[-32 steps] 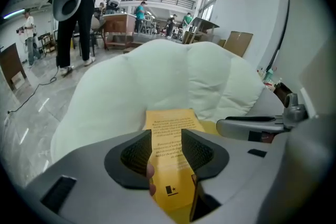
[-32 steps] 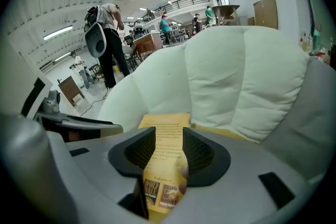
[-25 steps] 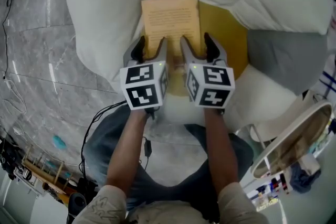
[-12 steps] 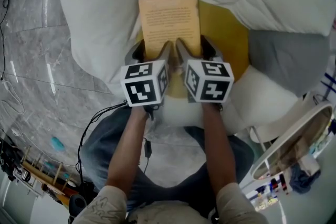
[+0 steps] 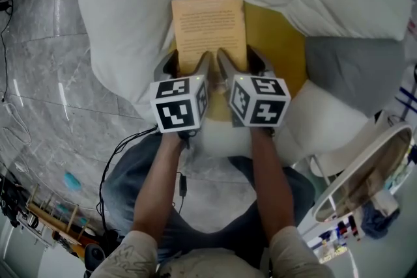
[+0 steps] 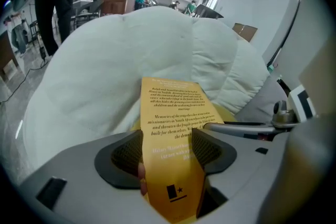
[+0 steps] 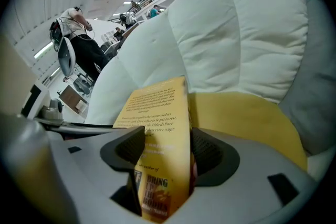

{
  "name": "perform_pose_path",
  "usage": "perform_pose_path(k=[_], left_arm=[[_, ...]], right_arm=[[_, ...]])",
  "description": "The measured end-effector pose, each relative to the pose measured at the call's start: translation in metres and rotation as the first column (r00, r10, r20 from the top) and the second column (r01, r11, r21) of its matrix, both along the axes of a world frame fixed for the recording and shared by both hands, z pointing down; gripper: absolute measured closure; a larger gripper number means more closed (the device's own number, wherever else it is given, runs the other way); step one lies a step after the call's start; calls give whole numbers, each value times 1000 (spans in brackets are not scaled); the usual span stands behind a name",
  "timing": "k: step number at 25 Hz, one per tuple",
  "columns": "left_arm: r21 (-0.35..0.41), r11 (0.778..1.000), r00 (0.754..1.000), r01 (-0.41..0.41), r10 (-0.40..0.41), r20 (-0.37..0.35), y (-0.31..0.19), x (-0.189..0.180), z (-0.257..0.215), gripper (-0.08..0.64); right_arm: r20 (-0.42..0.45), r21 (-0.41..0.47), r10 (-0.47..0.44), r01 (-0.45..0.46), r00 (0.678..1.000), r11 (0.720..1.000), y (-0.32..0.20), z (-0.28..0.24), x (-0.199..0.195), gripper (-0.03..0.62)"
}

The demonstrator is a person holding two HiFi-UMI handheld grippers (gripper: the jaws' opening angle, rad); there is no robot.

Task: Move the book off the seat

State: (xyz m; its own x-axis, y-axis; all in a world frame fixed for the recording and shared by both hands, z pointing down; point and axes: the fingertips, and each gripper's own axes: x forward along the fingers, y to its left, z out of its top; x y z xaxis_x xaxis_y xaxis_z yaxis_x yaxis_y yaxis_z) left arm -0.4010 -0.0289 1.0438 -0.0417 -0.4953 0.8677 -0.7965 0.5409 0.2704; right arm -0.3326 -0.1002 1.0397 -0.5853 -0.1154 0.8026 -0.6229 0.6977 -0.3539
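A yellow paperback book (image 5: 208,26) lies back cover up on the yellow seat cushion (image 5: 277,42) of a puffy white chair (image 5: 127,29). Both grippers sit side by side at the book's near end. My left gripper (image 5: 187,63) is over its left half and my right gripper (image 5: 239,62) over its right half. In the left gripper view the book (image 6: 176,113) runs up between the wide jaws of the left gripper (image 6: 168,152). The right gripper view shows the book (image 7: 157,107) likewise between the jaws of the right gripper (image 7: 165,149). I see neither pair of pads pressing it.
A grey cushion (image 5: 355,75) lies at the seat's right. A round white-rimmed tray (image 5: 365,179) stands at the lower right. A black cable (image 5: 114,159) trails over the marble floor (image 5: 45,94) on the left. People stand far off in the hall (image 7: 79,34).
Both grippers have moved forward onto the near end of the book and drawn closer together. Their jaws now reach over the book's lower part. The book itself has barely shifted.
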Motion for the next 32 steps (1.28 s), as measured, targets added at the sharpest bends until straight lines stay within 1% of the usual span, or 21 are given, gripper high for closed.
perform_pose_path(k=[2, 5, 8, 11, 17, 23, 28, 32], left_arm=[[1, 1000, 1000, -12, 12, 23, 0, -2, -11, 261], [21, 1000, 999, -8, 7, 41, -4, -9, -38, 261], [46, 999, 998, 1, -3, 60, -5, -16, -78, 261], [77, 997, 996, 3, -9, 84, -8, -22, -129, 261], [129, 992, 990, -9, -9, 139, -13, -35, -247, 261], [187, 982, 977, -14, -25, 210, -16, -60, -372, 261], [233, 972, 963, -19, -45, 264, -11, -70, -486, 261], [280, 959, 948, -29, -63, 311, -13, -82, -569, 261]], right_arm=[[23, 17, 10, -10, 1000, 1000, -1, -12, -2, 308], [47, 44, 8, -10, 999, 999, -5, -39, -9, 308], [66, 70, 2, -7, 998, 997, -7, -80, -17, 308], [88, 100, -1, -8, 996, 995, -9, -130, -22, 308], [143, 163, 2, -25, 990, 986, -13, -248, -33, 308], [202, 219, -5, -40, 979, 975, -15, -371, -55, 308], [251, 264, -19, -50, 968, 963, -10, -485, -66, 308], [292, 311, -33, -62, 956, 949, -12, -567, -77, 308]])
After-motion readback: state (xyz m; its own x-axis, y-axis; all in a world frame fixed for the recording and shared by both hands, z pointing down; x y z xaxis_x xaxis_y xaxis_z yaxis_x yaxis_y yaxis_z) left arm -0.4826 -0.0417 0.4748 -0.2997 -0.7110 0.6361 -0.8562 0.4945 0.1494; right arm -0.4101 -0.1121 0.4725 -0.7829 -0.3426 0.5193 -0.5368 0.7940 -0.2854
